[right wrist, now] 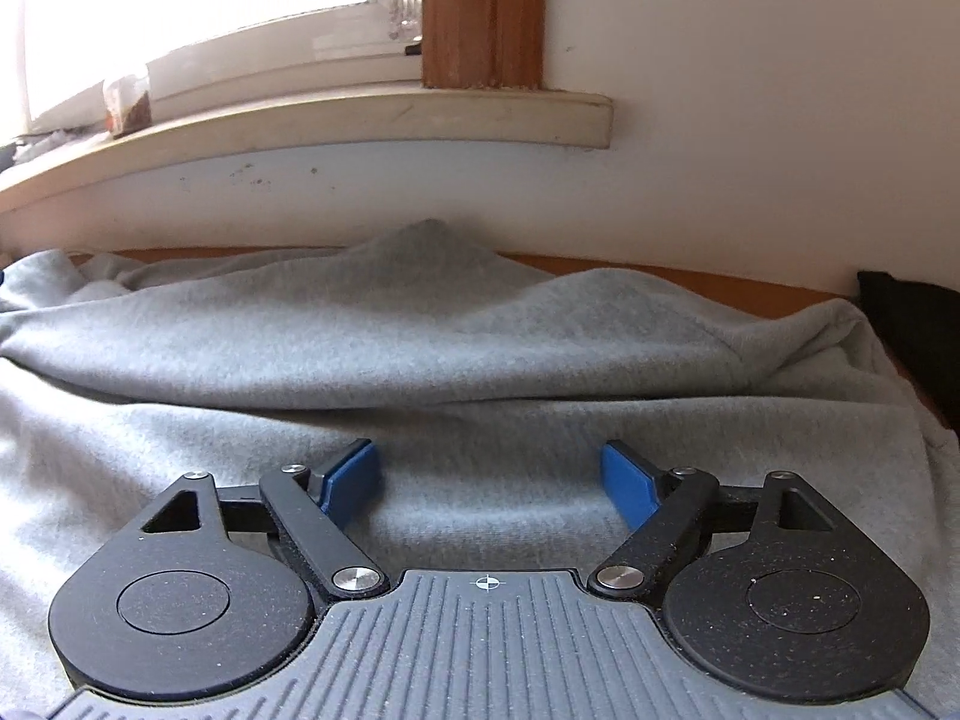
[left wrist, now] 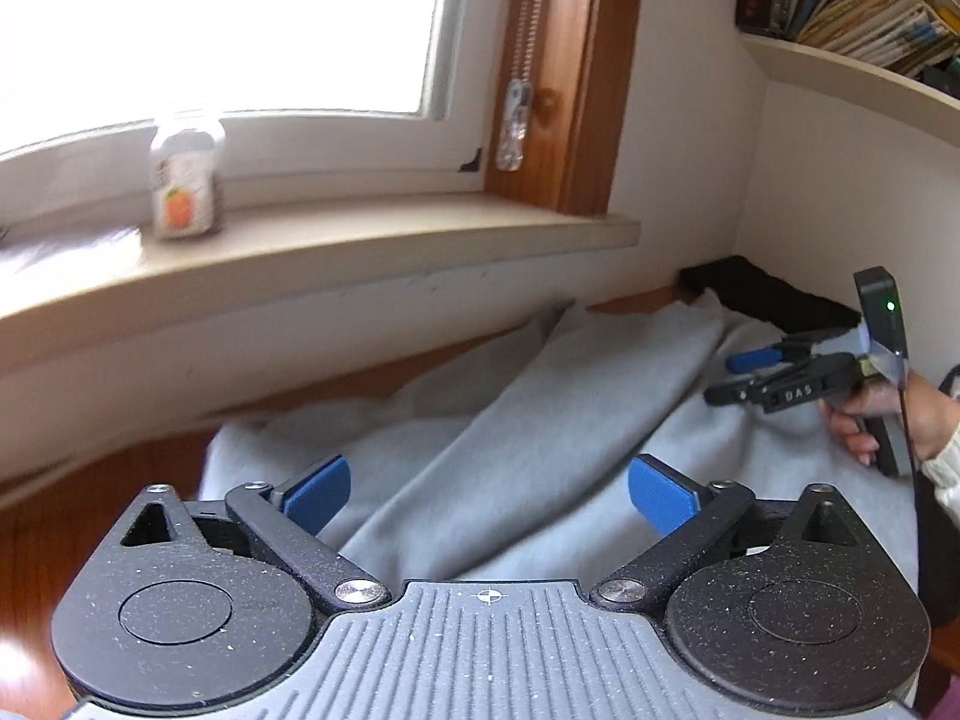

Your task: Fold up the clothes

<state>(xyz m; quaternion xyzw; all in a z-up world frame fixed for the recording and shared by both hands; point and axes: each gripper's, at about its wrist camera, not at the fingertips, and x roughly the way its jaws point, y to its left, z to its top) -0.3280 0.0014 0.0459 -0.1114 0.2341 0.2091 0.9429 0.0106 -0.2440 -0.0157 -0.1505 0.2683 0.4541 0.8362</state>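
Note:
A light grey sweatshirt (left wrist: 540, 420) lies spread on a wooden surface under a window sill, with a sleeve folded diagonally across its body. My left gripper (left wrist: 489, 492) is open and empty, hovering over the garment's near part. My right gripper (right wrist: 491, 480) is open and empty, low over the grey fabric (right wrist: 420, 348). In the left wrist view the right gripper (left wrist: 735, 375) shows at the right, held in a hand over the garment's right side.
A window sill (left wrist: 360, 240) with a small jar (left wrist: 183, 180) runs along the wall behind. A black cloth (left wrist: 774, 297) lies in the far right corner. A shelf (left wrist: 852, 66) with books hangs above. The wooden surface (left wrist: 90, 510) shows at the left.

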